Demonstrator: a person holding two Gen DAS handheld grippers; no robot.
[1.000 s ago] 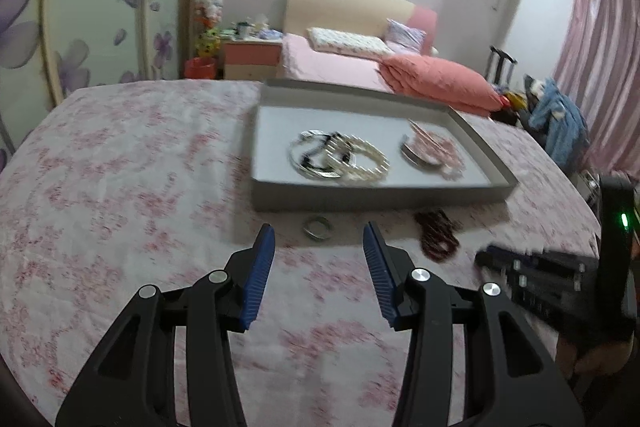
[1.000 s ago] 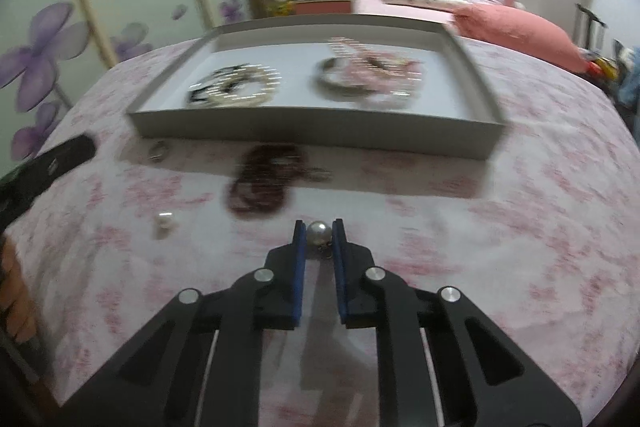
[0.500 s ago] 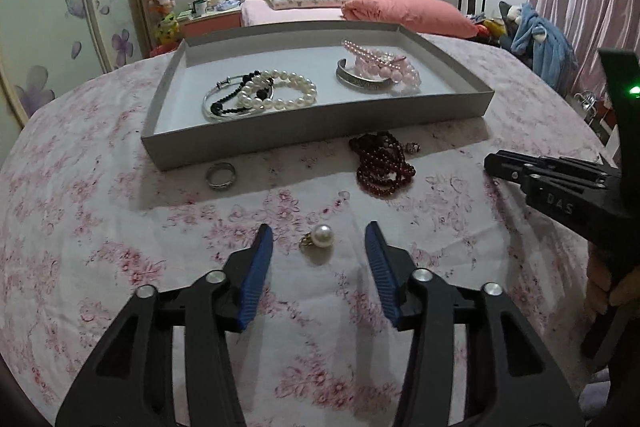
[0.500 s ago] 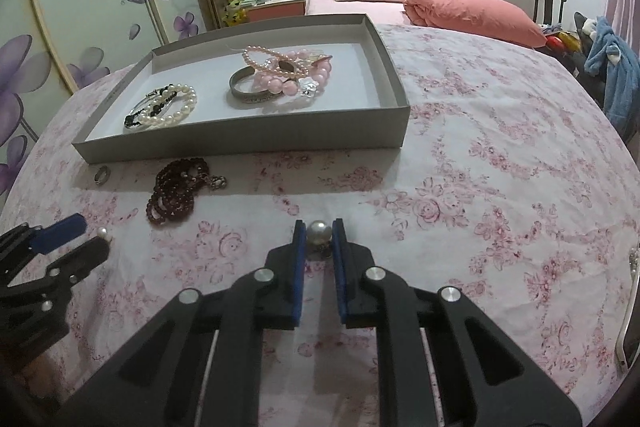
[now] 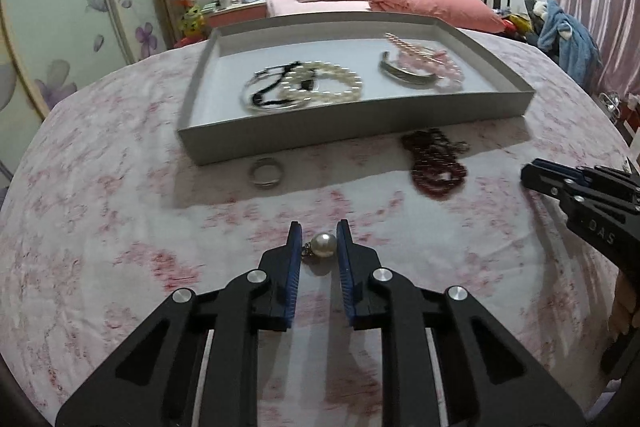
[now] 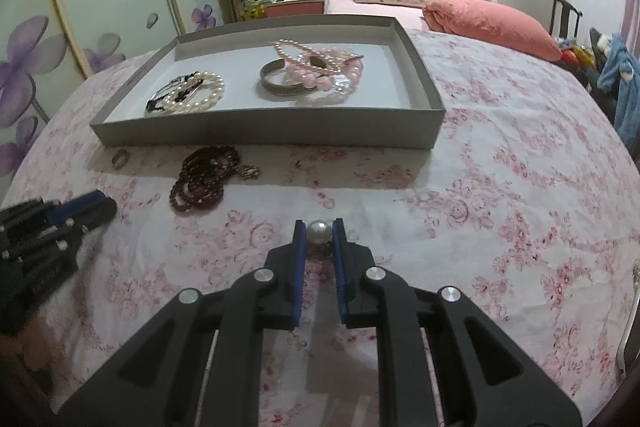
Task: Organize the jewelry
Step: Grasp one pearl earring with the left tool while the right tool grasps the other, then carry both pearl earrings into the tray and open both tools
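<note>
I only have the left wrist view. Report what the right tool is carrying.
Observer: The right tool is shut on a second pearl, pinched right at its tips.
Operator: Now describe the dark red beads. They are blurred on my screen.
Observer: The right wrist view has them sharp. The dark red beads are a coiled strand with a small metal charm at the right end, lying on the cloth in front of the tray.
</note>
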